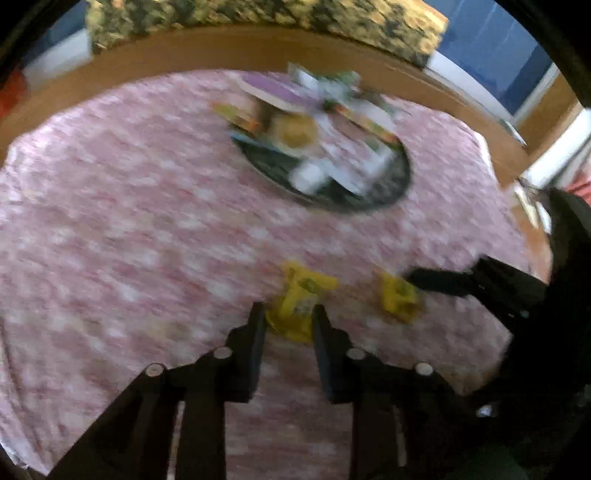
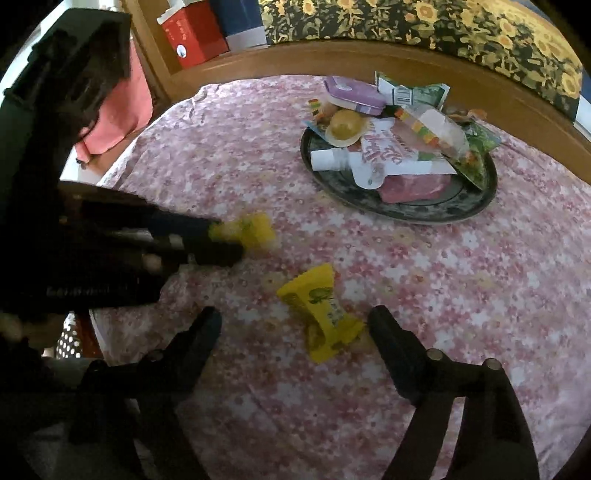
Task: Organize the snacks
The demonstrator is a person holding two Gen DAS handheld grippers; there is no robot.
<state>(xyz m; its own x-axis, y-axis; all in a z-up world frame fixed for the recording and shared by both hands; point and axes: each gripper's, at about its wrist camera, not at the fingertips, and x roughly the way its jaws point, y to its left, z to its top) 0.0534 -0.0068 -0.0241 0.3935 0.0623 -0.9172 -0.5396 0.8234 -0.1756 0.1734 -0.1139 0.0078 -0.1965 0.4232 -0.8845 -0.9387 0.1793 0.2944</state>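
Observation:
In the left wrist view my left gripper (image 1: 290, 314) is shut on a small yellow snack packet (image 1: 299, 301), just above the pink flowered tablecloth (image 1: 147, 221). The right wrist view shows that same gripper (image 2: 221, 240) from the side, with the packet (image 2: 256, 229) at its tip. A second yellow packet (image 2: 321, 314) lies flat on the cloth between the wide-apart fingers of my right gripper (image 2: 293, 315), which is open and not touching it. From the left view this packet (image 1: 399, 299) sits by the right gripper's finger (image 1: 424, 280). A dark patterned plate (image 2: 406, 216) further back holds several piled snacks.
The round table's wooden rim (image 2: 332, 55) runs along the back, with a sunflower-print cushion (image 2: 443, 26) behind it. A red box (image 2: 195, 37) and a pink cloth (image 2: 122, 110) lie off the left edge. The plate (image 1: 332, 199) is blurred in the left view.

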